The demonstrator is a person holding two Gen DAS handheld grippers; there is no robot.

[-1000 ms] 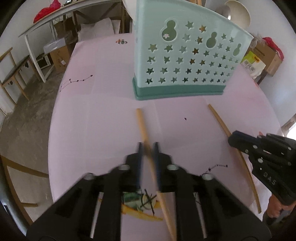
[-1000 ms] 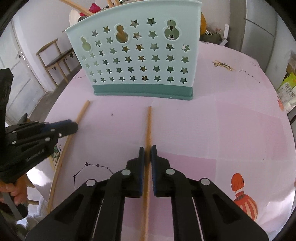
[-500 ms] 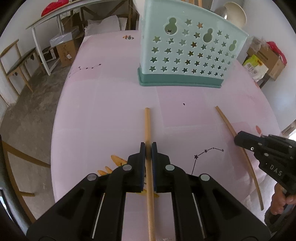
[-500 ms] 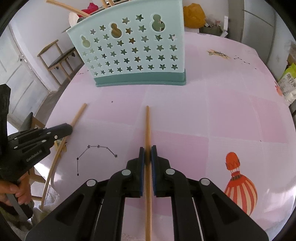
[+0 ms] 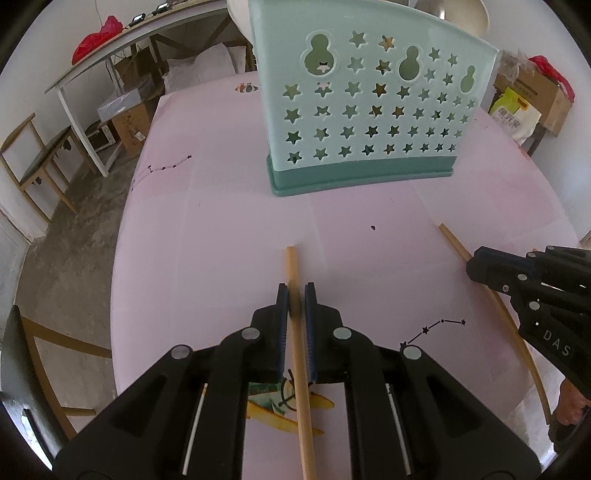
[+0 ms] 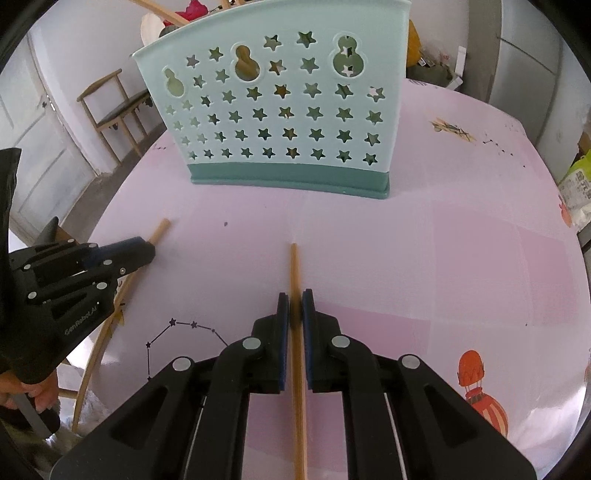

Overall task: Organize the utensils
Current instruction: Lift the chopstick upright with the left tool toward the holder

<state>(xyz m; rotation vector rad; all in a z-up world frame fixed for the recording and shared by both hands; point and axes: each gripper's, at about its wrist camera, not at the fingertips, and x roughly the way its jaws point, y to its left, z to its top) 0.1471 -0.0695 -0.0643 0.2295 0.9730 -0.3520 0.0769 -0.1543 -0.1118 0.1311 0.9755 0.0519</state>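
- Left wrist view: the left tool point(image 5: 294, 301) has its jaws pinched on a wooden chopstick point(image 5: 300, 369), which runs back between the blue pads and out past the tips toward the holder.
- The free end of that chopstick sits just ahead of the fingertips; whether it rests on the worktop point(image 5: 221, 240) or hangs a little above it is hard to tell, since the wood is blurred at the pads.
- Right wrist view: the right tool point(image 6: 293, 306) is likewise pressed together on a second chopstick point(image 6: 297, 376), thinner-looking, gripped at mid-length with its far end pointing at the holder.
- In the left wrist view the right tool shows at the right edge, its chopstick passing under the black body, and a hand point(image 5: 570, 406) grips the handle at the lower right corner.
- In the right wrist view the left tool appears at the left edge with its chopstick, and a hand point(image 6: 26, 391) holds it at the lower left corner.
- The utensil holder point(image 5: 369, 110), pale mint with a darker green base and star and gourd cut-outs, stands upright on the pink worktop, well ahead of both tools and apart from both chopstick tips.
- More wooden sticks point(image 6: 159, 11) poke up from the top of the holder.
- The worktop cover carries printed constellations and a hot-air balloon point(image 6: 478, 395).
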